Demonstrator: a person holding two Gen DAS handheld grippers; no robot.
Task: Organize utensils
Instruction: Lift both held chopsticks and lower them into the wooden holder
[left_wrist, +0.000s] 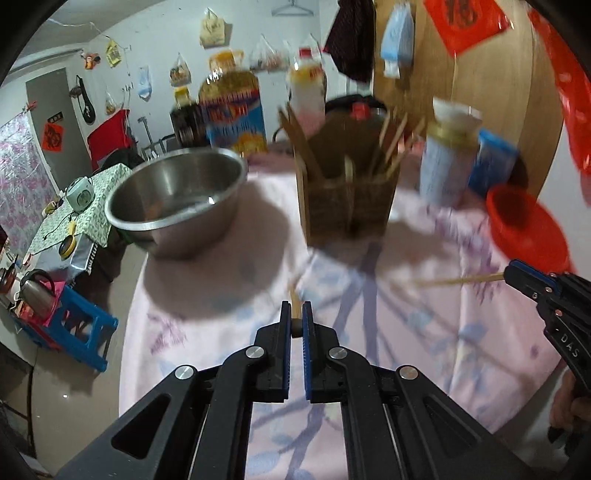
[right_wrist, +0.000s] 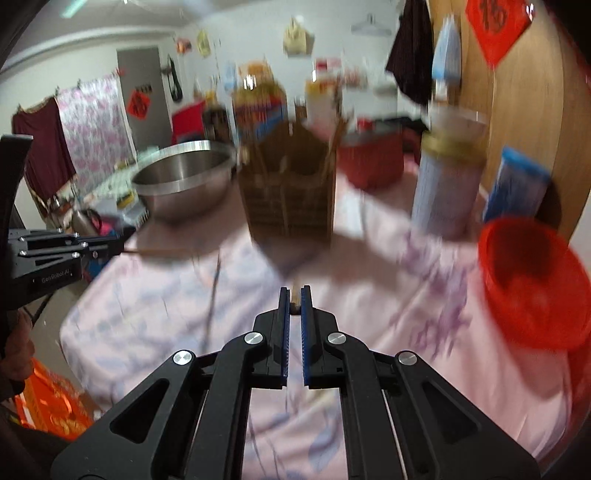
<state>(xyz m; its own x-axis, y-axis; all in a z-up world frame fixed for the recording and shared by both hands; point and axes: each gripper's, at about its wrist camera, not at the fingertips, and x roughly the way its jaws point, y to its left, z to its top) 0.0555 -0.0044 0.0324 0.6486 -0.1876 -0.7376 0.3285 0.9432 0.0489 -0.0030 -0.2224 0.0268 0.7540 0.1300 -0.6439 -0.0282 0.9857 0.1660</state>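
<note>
My left gripper (left_wrist: 296, 308) is shut on a wooden chopstick (left_wrist: 294, 295), whose end shows between the blue pads. From the right wrist view, that gripper (right_wrist: 120, 245) holds its chopstick (right_wrist: 162, 252) level above the pink cloth. My right gripper (right_wrist: 294, 295) is shut on a second chopstick (right_wrist: 294, 288), which the left wrist view shows as a stick (left_wrist: 461, 280) reaching left from the gripper (left_wrist: 511, 269). A wooden utensil holder (left_wrist: 347, 199) (right_wrist: 291, 199) with several chopsticks in it stands upright beyond both grippers. Both grippers are raised off the table.
A steel bowl (left_wrist: 177, 199) (right_wrist: 184, 181) sits left of the holder. A red plastic bowl (left_wrist: 524, 229) (right_wrist: 532, 280), a tall jar (left_wrist: 447, 166) and a blue box (left_wrist: 491, 162) are to the right. Bottles (left_wrist: 232, 110) stand behind. The table (left_wrist: 221, 332) wears a pink floral cloth.
</note>
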